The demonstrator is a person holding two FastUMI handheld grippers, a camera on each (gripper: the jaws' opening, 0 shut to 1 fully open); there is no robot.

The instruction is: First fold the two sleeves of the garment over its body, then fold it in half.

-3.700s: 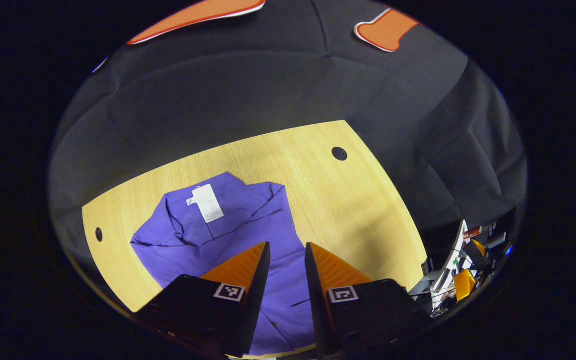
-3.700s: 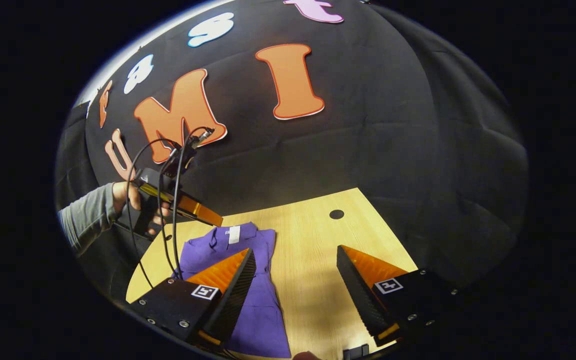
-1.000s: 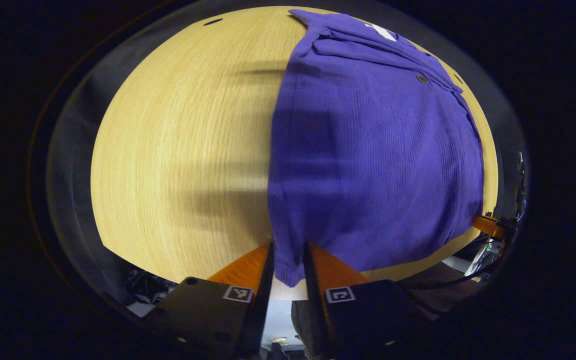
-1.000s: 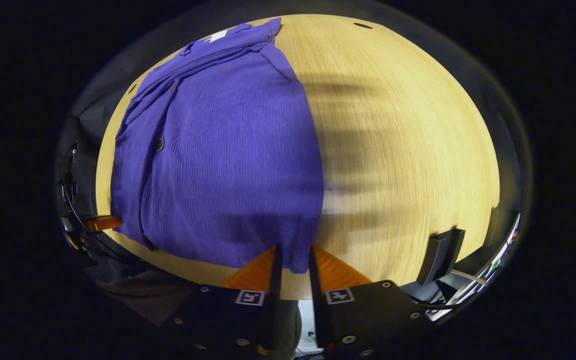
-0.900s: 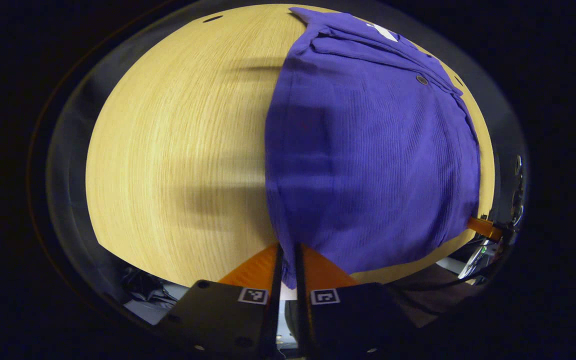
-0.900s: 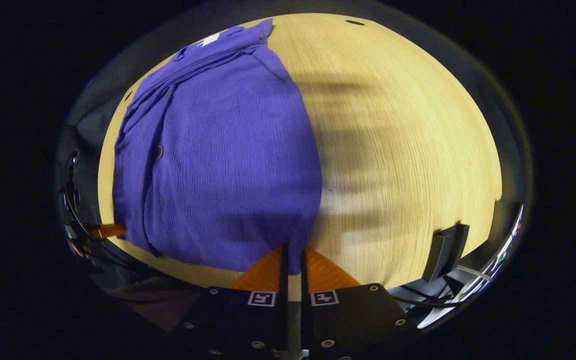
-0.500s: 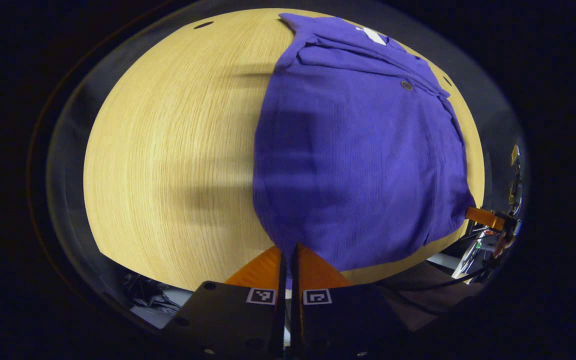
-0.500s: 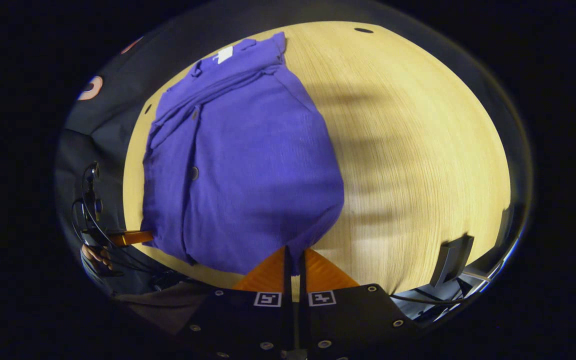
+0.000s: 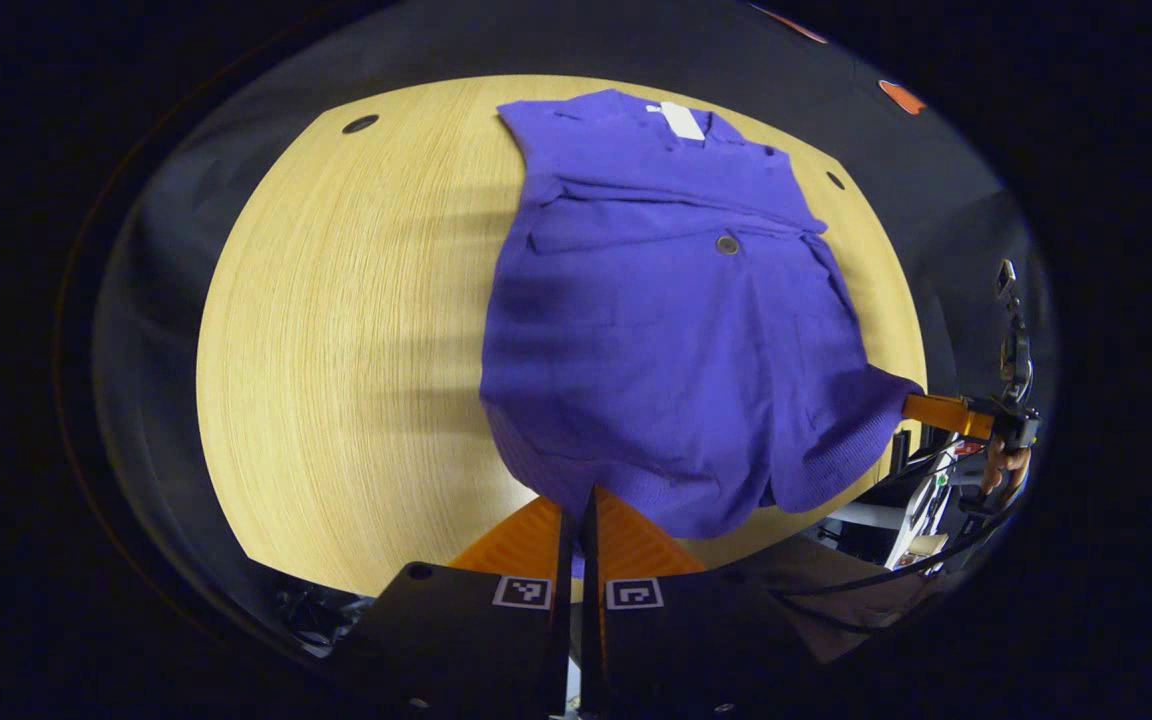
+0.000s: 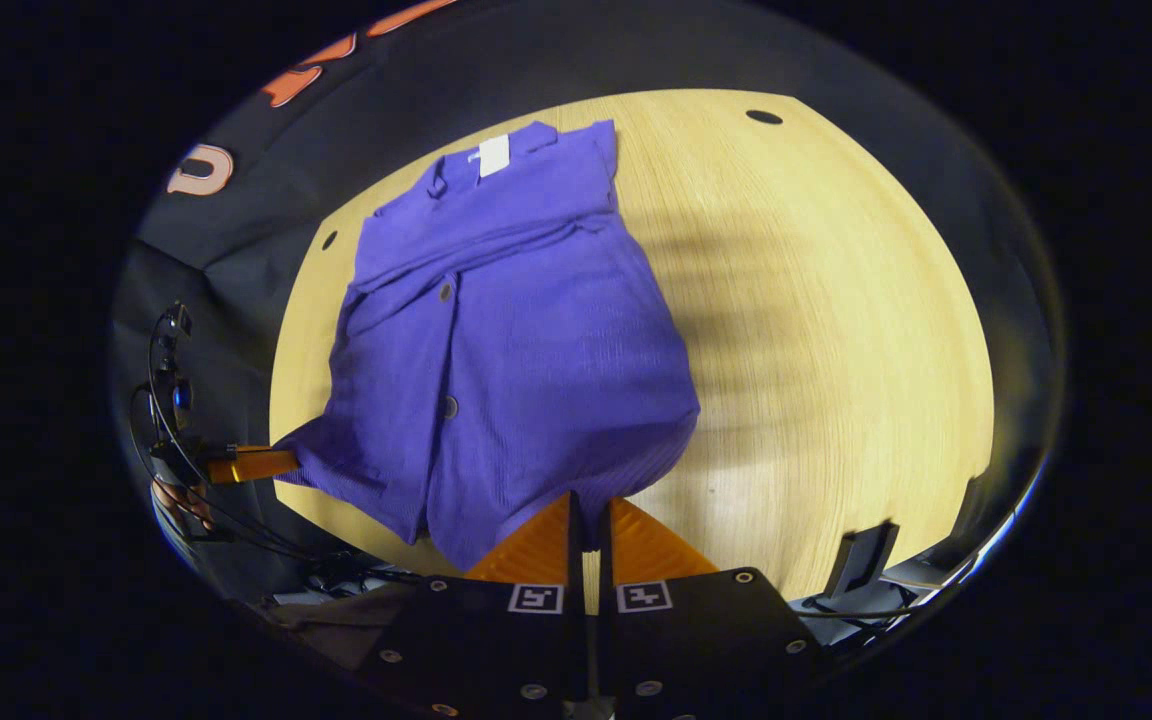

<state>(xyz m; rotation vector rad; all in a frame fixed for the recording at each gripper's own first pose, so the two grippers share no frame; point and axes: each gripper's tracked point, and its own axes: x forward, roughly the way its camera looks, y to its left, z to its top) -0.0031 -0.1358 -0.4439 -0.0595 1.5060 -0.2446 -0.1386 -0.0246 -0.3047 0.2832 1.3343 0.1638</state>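
a: purple shirt flat on the wooden table, collar at the far end, hem at the near edge. sleeves look folded in over the body already, judging from the layered flaps across the chest.

b: and the tongs?

a: left gripper pinched tight on one hem corner, fingers all but meeting with cloth between. right gripper the same on the other corner. hem lifted off the table a little between them, sagging in the middle.

b: so, ready to carry the hem up to the collar. risks?

a: thin pinches, only a sliver of cloth in each. could slip out if pulled too fast or too far apart. uneven lift would skew the fold, one corner landing ahead of the other. dragging low might also tug the tucked sleeves loose, or shove the whole shirt toward the far edge. open front with buttons may gape and bunch.

b: any writing?

a: white label inside the collar, seen again in the right gripper view. print too small to read. square black-and-white markers on the gripper bodies, no words.
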